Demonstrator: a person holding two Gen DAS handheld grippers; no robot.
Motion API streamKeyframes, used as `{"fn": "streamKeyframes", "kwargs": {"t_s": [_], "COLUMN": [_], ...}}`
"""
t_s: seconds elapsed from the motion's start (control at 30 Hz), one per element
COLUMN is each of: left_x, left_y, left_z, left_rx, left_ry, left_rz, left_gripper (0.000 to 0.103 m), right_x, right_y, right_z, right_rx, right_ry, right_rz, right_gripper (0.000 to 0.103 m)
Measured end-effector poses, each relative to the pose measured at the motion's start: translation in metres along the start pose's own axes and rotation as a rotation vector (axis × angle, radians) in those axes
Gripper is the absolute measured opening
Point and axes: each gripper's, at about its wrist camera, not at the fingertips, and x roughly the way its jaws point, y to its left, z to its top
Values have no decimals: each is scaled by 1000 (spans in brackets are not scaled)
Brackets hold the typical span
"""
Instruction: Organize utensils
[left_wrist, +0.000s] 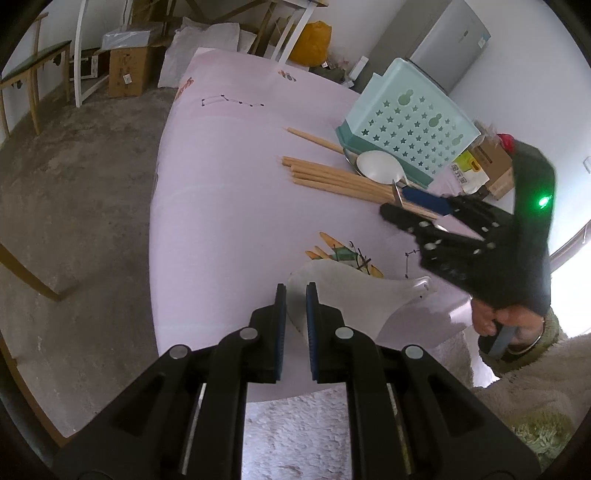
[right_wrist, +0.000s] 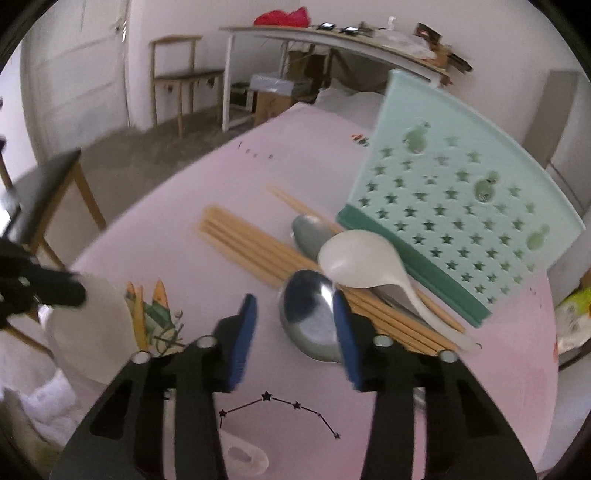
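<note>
My left gripper (left_wrist: 295, 291) is shut on the edge of a large white plastic rice paddle (left_wrist: 343, 295), held above the pink table (left_wrist: 229, 206). My right gripper (right_wrist: 295, 306) is open just above a metal spoon (right_wrist: 310, 314), one finger at each side of its bowl; it shows as a black shape in the left wrist view (left_wrist: 417, 218). Several wooden chopsticks (right_wrist: 255, 251) lie beside a white plastic spoon (right_wrist: 354, 262) and a second metal spoon (right_wrist: 310, 232). A teal utensil basket (right_wrist: 454, 218) with star holes lies tilted behind them.
A small white spoon (right_wrist: 243, 458) lies near the table's front edge. Boxes and packets (left_wrist: 484, 166) sit behind the basket. Chairs, cardboard boxes and a white table stand on the concrete floor beyond the table's far edge.
</note>
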Motion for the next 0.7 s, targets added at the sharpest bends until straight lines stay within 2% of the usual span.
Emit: {"fn": "streamKeyframes", "kwargs": {"t_s": [0.1,0.2,0.33,0.53,0.7], "left_x": [-1,-6,-18,-59,-101], "left_y": [0,1,1,-13,-31], "left_z": [-1,-2,-1,16,51], "left_rx": [1,0,-23,-15,29], "left_ry": [-11,-29,-82,-264,-457], "left_rz": [7,15,-7,-44,-64], "left_gripper": [9,9,5,1,1], "right_x": [2,-7,-26,-67,-92], "right_y": [11,10,-9,-49,-91], "right_z": [-3,-6,-5,-2,-8], "right_rx": [-29,-23,34,204,339], "right_ry": [3,-31,-71,-161,-228], "right_rz": [-41,-65,-48,-25,-8], "right_gripper": [21,9,5,3,3]}}
